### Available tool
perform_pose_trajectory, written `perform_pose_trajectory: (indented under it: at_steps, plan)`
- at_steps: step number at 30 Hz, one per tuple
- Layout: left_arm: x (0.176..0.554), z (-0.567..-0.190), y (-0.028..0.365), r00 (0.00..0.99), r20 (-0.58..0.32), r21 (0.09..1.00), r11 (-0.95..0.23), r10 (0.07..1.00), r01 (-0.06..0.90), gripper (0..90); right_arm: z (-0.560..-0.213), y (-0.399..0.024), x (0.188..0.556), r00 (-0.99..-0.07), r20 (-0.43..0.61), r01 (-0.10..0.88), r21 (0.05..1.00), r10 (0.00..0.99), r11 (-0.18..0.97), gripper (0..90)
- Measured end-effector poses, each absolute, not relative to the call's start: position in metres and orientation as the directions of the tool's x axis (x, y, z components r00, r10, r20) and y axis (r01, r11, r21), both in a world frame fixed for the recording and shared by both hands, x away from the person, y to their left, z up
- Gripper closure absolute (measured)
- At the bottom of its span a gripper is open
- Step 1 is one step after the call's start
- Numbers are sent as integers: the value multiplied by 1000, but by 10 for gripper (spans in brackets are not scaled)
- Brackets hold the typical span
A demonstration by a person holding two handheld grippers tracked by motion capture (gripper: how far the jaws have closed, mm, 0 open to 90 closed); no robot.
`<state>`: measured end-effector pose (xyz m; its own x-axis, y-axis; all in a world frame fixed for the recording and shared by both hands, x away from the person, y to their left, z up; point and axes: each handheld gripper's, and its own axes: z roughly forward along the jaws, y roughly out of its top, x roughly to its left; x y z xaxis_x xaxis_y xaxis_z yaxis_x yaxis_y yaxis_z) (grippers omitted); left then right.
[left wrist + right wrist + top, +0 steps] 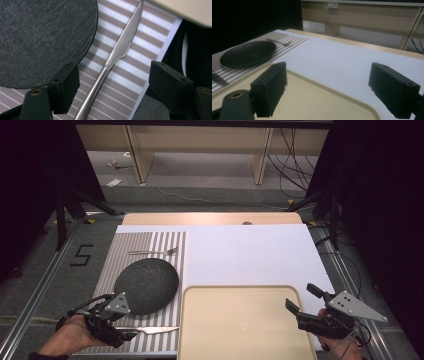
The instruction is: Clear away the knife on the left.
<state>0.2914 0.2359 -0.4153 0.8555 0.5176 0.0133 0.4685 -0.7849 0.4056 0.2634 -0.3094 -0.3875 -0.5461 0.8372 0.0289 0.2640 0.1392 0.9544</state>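
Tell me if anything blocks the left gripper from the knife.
Nothing visible does. The left gripper is open with the knife handle lying bare on the striped mat between its jaws; the dark plate sits off to one side.

Dark round plate (146,286) lies just beyond the left hand-held gripper; fork (152,252) farther beyond; beige tray (240,320) beside it, empty.

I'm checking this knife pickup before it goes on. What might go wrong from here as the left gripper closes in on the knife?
The left gripper straddles the slim silver metal knife with jaws open, not yet touching it. The handle lies flat on the striped woven placemat, so the jaws may slip over it or pinch the mat. One jaw sits close to the round dark stone-textured plate and might nudge it.
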Motion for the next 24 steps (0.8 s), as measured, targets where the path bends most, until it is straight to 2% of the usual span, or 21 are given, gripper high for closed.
perform_pose_trajectory:
  at_steps: [8,15,24]
  plan:
    - [305,-437,247,820,-43,310,-772,571,554,313,-387,-310,264,-550,33,265,954,835,137,161]
    - [311,-445,246,822,-50,260,-787,568,560,338,-387,-309,263,-550,29,263,955,835,140,161]
    - [318,-454,230,848,-36,212,-825,529,523,447,-387,-309,263,-553,29,263,954,833,141,163]
